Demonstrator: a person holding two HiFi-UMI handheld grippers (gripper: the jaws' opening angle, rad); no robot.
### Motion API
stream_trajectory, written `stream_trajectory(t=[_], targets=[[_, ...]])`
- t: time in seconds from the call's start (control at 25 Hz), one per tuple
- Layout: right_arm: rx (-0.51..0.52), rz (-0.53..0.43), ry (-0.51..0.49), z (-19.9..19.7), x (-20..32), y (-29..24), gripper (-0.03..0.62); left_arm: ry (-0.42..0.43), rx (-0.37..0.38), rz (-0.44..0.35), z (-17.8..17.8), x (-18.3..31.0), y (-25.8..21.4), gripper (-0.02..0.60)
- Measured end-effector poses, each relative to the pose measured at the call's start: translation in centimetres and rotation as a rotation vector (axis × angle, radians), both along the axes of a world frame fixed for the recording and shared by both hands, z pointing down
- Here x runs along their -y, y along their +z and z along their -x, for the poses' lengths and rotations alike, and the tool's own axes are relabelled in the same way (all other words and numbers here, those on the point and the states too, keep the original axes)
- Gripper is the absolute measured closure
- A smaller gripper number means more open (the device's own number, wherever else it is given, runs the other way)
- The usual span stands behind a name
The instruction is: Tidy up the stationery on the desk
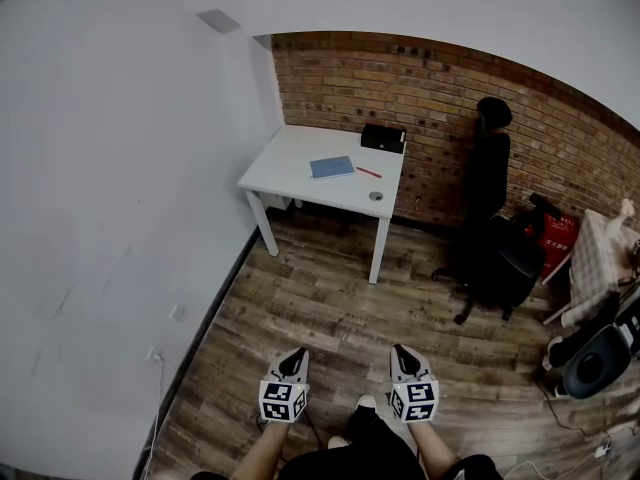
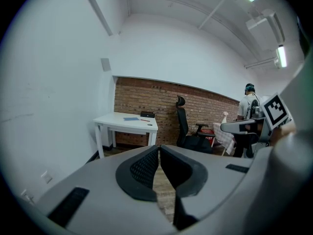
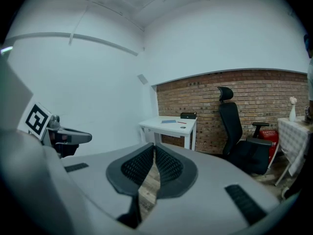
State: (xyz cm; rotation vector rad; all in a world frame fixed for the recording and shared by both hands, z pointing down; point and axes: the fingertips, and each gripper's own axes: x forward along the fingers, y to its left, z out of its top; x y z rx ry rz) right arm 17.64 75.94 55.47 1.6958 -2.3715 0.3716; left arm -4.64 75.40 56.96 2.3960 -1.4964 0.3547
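The white desk point(image 1: 290, 158) stands in the corner where the plain wall meets the brick wall, well apart from the person, who is out on the wood floor. The stationery lies on it. A blue notebook point(image 1: 332, 167) sits near the middle, with a red pen point(image 1: 369, 172) just to its right. A black box point(image 1: 383, 138) is at the back edge against the bricks, and a small round object point(image 1: 376, 196) lies near the front right corner — too small to name. A black office chair point(image 1: 490, 218) stands to the right of the desk.

The left gripper point(image 1: 294, 353) and the right gripper point(image 1: 402, 350) are held side by side, low in front of the body, pointing toward the desk. In each gripper view the jaws meet at the tips with nothing between them — only the wood floor shows through the gap below. Closed, empty jaws suit an approach, since nothing is within reach. I judge that the tidying has not begun, and the black box looks a likely home for the pen.
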Motion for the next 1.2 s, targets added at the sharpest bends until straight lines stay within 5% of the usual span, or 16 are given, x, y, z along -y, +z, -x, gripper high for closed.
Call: stream_trajectory(t=[0.6,1.2], targets=[[0.035,-0.008,-0.049,-2.4,11.1,-1.6,0.571,-0.044,0.012,-0.005,-3.8,10.3,-1.5,0.557],[0.054,0.017,-0.081,-5.3,16.1,-0.4,0.571,-0.078,0.031,-0.002,-6.7,14.7,-1.6,0.557]])
